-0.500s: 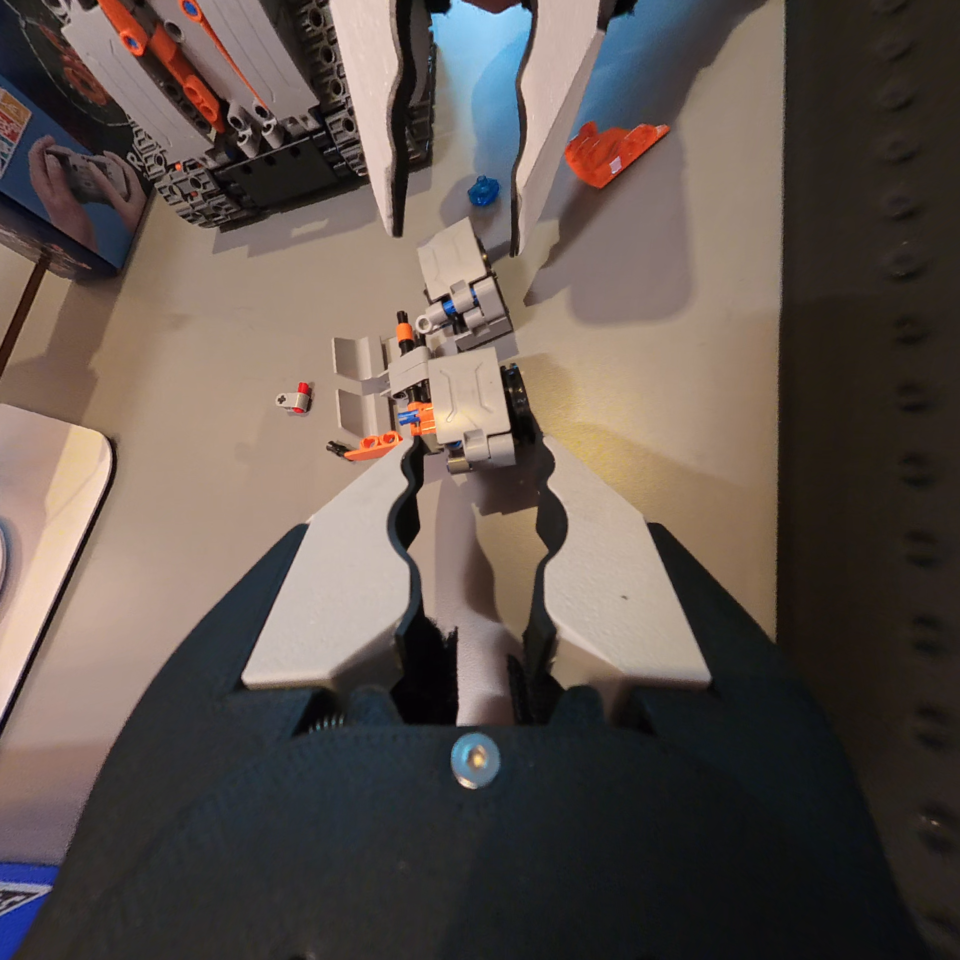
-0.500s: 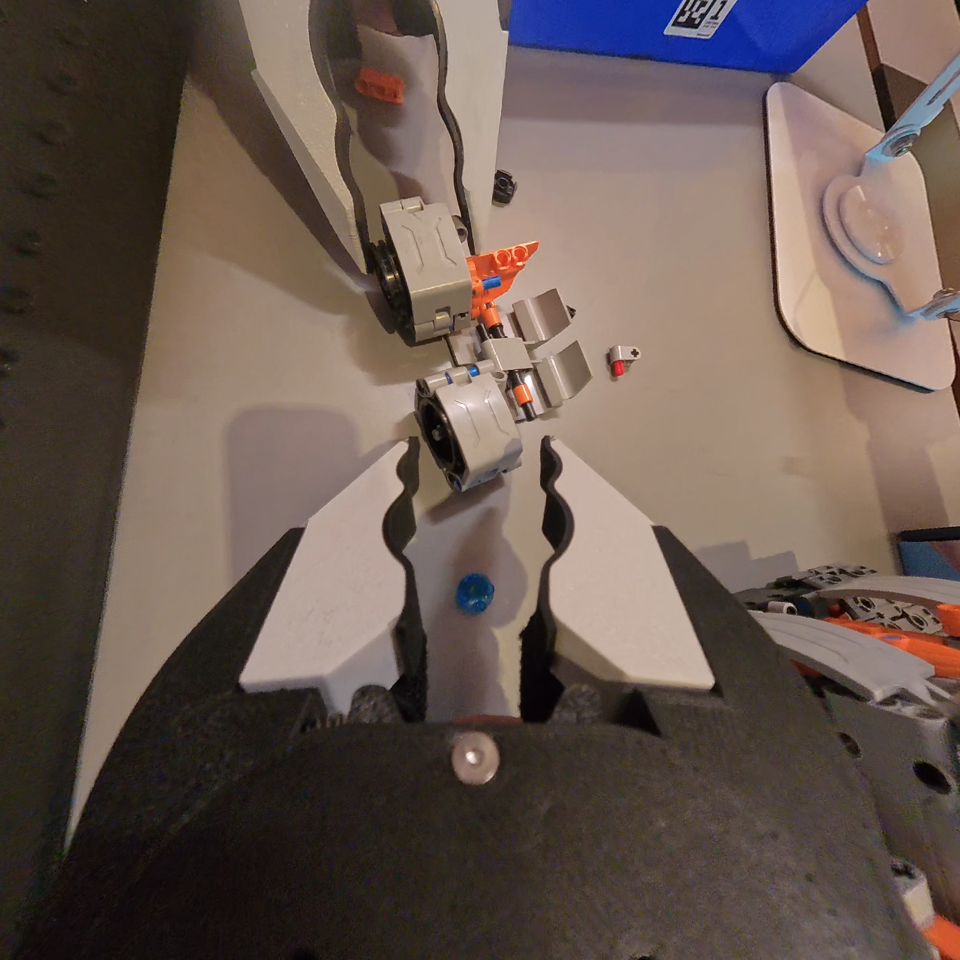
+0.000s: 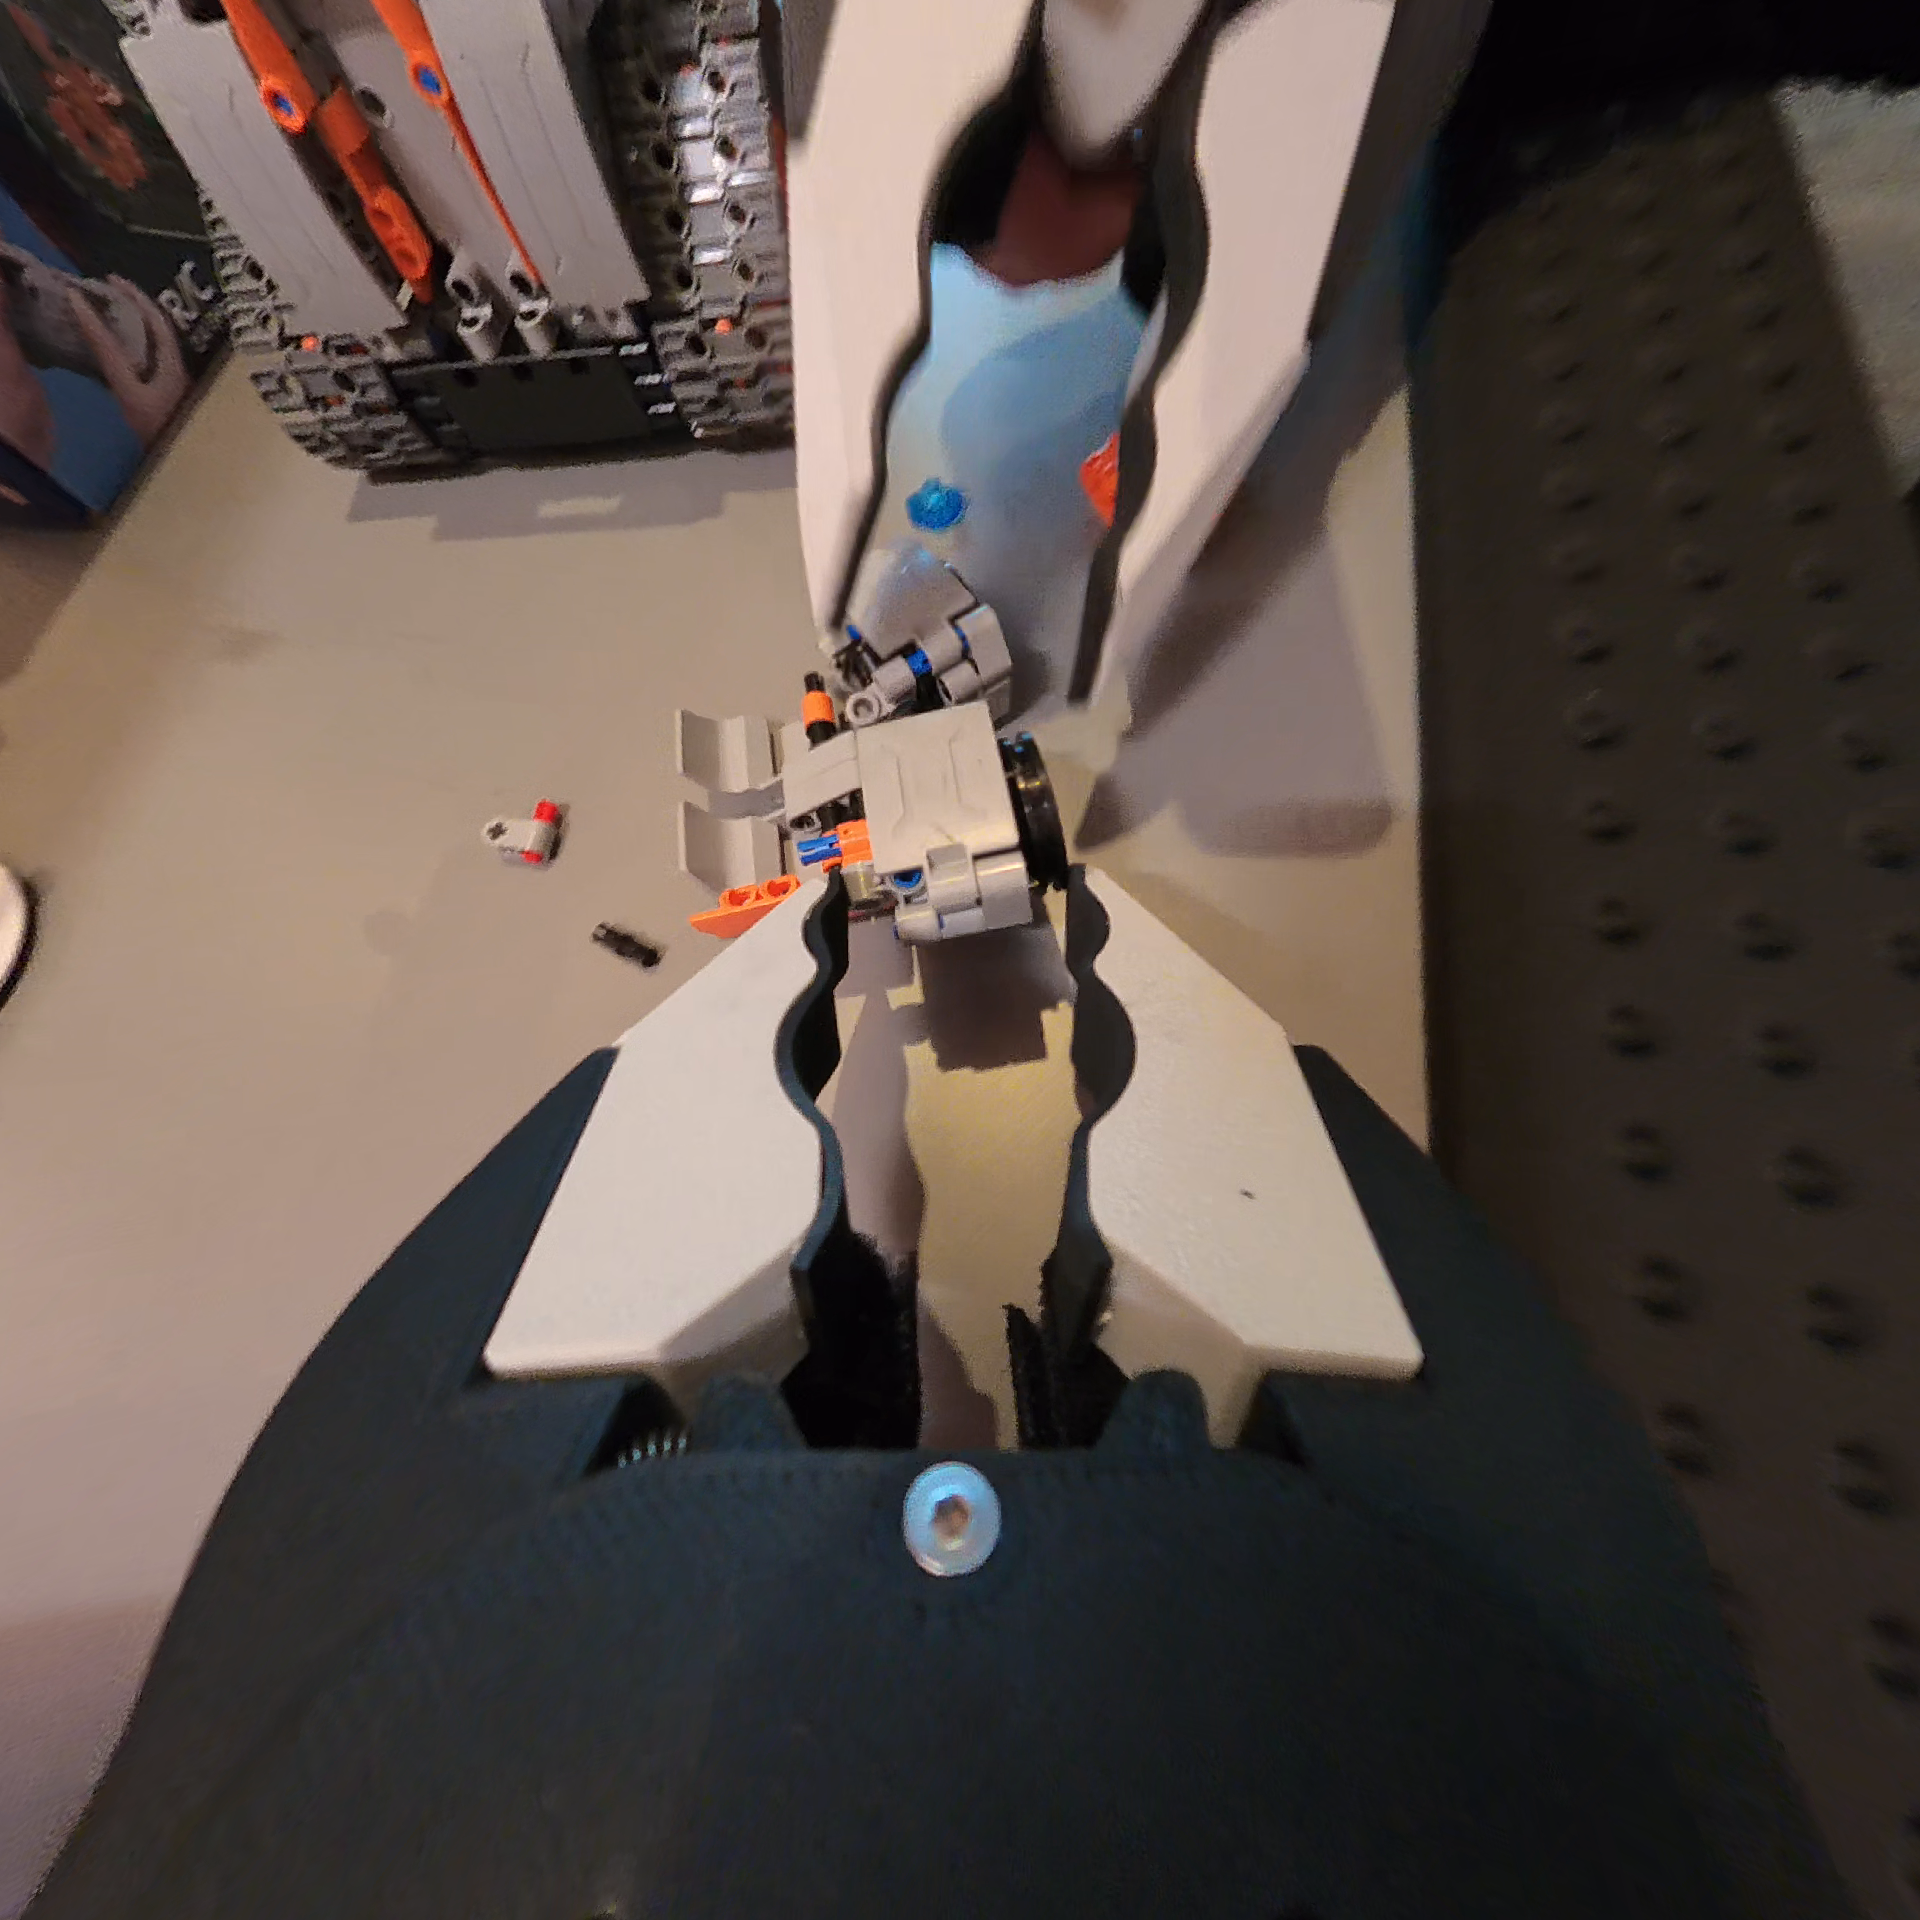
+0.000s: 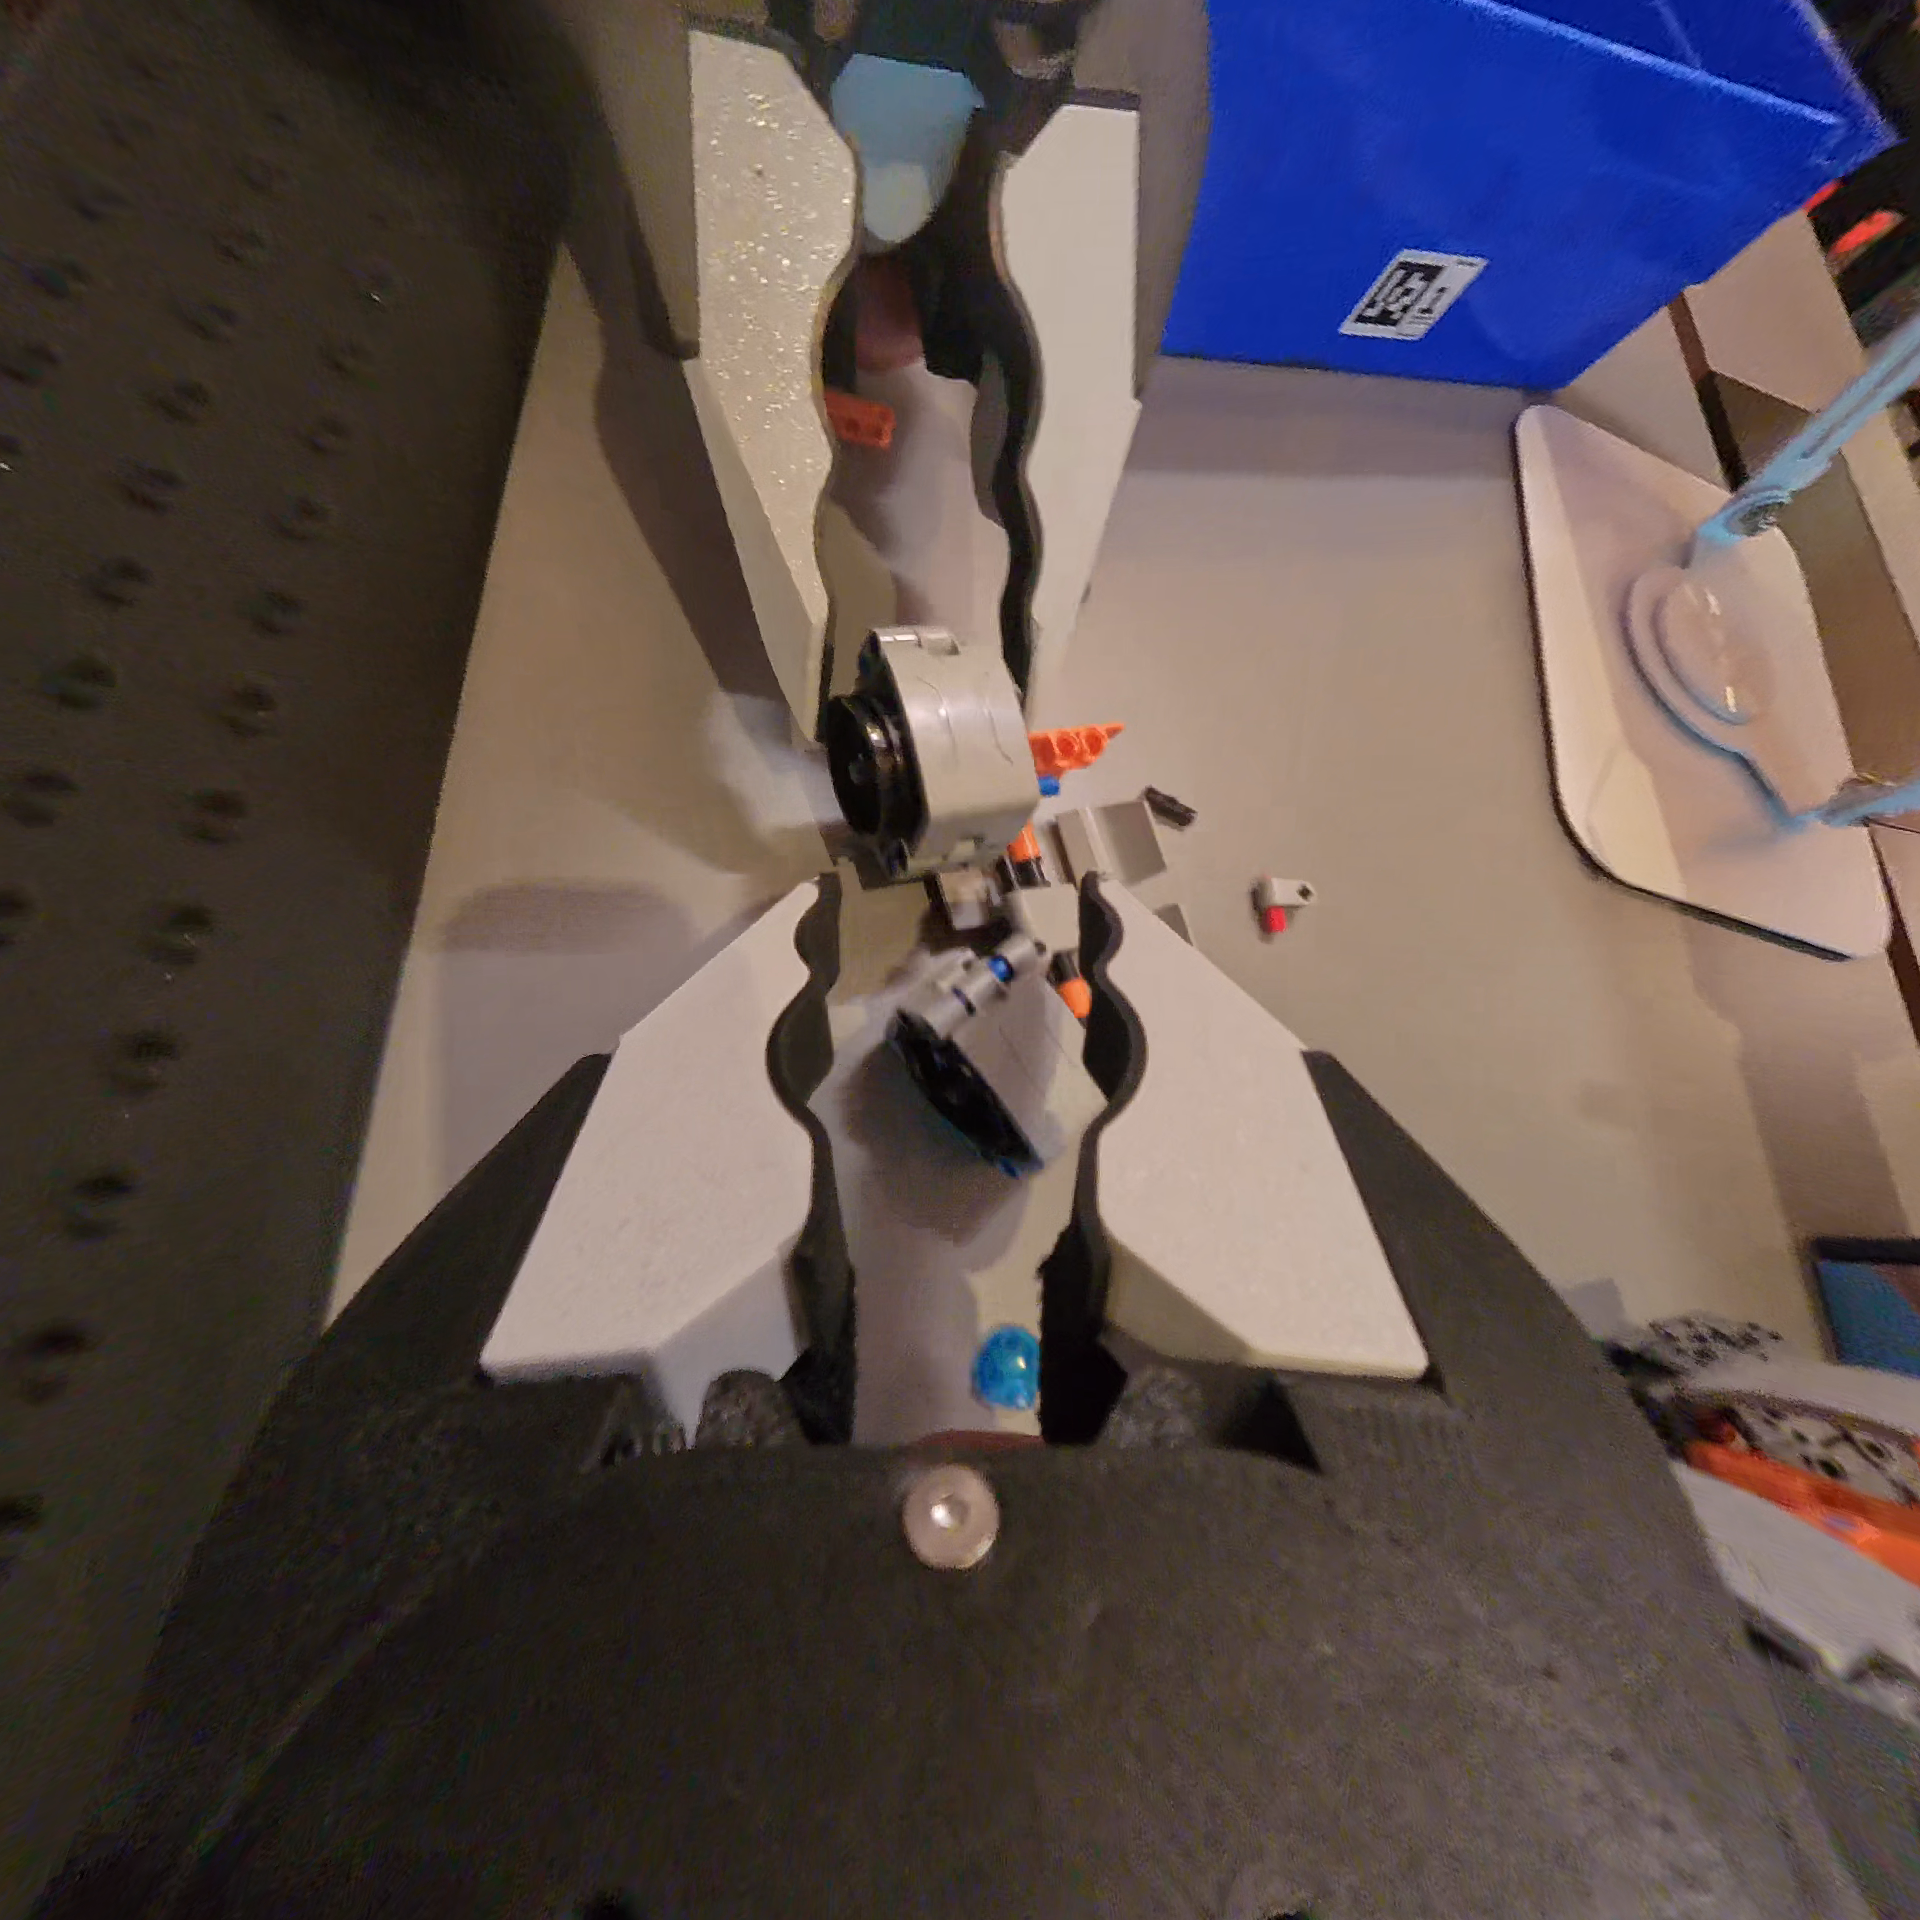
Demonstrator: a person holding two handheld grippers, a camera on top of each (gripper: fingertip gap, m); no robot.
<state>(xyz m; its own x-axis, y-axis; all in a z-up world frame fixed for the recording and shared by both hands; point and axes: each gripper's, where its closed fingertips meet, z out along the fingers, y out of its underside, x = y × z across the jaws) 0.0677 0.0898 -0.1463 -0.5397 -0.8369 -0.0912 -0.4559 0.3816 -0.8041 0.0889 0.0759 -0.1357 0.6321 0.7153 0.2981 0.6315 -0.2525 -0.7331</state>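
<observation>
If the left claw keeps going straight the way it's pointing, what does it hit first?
Most likely the grey brick assembly: its near end sits right at the left claw tips, between the open jaws. Beyond it is the right claw. Depth is hard to judge.

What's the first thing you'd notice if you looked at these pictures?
A small grey and orange brick model lies in the middle of the table, with the left gripper and right gripper open at either end of it. A big tracked brick vehicle stands behind.
</observation>
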